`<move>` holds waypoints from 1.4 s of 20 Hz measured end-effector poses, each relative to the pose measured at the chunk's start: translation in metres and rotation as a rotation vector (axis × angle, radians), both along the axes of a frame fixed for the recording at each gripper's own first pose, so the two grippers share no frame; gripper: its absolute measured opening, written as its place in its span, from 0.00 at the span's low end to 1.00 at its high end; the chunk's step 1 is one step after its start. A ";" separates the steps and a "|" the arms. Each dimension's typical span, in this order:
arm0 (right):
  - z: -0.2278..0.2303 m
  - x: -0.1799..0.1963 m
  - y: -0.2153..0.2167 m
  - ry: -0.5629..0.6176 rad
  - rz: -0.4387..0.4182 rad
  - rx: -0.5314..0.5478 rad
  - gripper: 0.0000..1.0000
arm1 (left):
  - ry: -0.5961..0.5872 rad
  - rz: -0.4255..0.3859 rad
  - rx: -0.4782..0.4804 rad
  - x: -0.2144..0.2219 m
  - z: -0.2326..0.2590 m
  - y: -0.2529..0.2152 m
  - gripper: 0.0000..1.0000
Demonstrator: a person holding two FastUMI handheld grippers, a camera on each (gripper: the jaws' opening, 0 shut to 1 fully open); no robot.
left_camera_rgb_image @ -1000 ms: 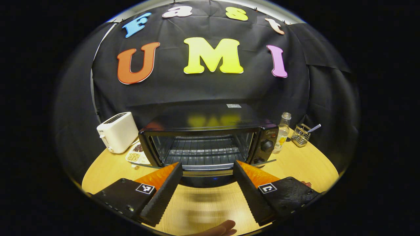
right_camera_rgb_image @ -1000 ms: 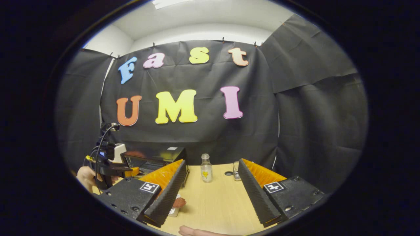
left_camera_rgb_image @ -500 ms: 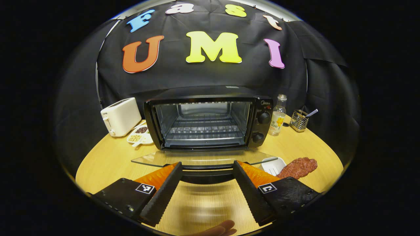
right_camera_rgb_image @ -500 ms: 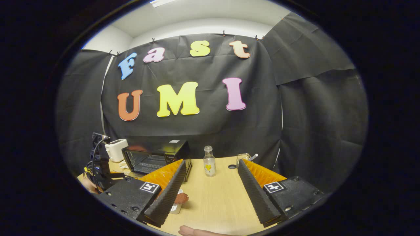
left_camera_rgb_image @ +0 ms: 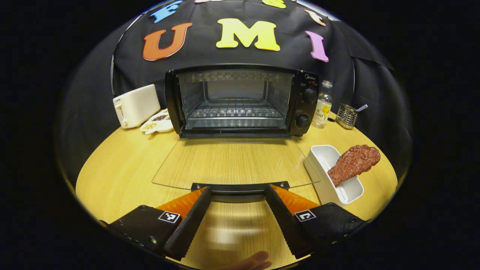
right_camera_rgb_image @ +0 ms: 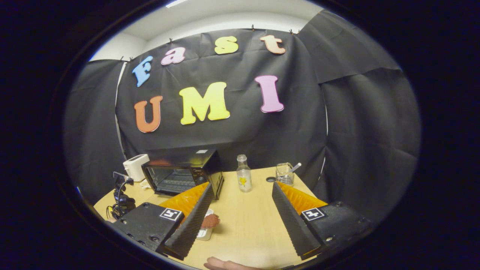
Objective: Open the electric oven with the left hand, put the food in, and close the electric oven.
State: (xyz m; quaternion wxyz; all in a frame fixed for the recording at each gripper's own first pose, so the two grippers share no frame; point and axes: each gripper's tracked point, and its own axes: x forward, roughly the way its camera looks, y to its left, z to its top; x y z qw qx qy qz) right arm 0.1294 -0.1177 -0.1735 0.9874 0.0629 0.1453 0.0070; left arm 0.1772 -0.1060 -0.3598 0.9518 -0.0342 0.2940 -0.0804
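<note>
The black electric oven [left_camera_rgb_image: 240, 99] stands at the back of the round wooden table, its cavity and wire rack showing. Its glass door [left_camera_rgb_image: 232, 161] lies flat, swung down toward me. My left gripper [left_camera_rgb_image: 238, 188] is open, its fingertips at the door handle [left_camera_rgb_image: 240, 186], one on each side of its middle, not pressing on it. A brown piece of food [left_camera_rgb_image: 354, 162] leans in a white tray [left_camera_rgb_image: 325, 157] to the right of the door. My right gripper [right_camera_rgb_image: 242, 185] hangs open above the table, with the food [right_camera_rgb_image: 210, 221] beside its left finger and the oven [right_camera_rgb_image: 183, 174] farther left.
A white toaster [left_camera_rgb_image: 135, 105] and a small dish of beans [left_camera_rgb_image: 156, 123] sit left of the oven. A clear bottle [left_camera_rgb_image: 323, 105] and a wire holder [left_camera_rgb_image: 347, 116] stand to its right. Bare wood lies in front of my right gripper.
The oven door has swung from partly lowered to flat and fully down. My left gripper has come down and back with the handle. My right gripper's view has tipped down slightly.
</note>
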 end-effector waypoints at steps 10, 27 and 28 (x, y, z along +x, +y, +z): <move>-0.040 0.007 0.014 0.124 0.074 0.035 1.00 | -0.047 0.018 -0.007 -0.005 0.020 0.005 0.95; -0.153 0.047 0.078 0.708 0.412 0.467 0.96 | -0.499 0.145 0.009 -0.042 0.212 0.065 0.94; -0.160 0.051 0.078 0.732 0.400 0.486 0.92 | -0.511 0.155 0.020 -0.049 0.221 0.068 0.94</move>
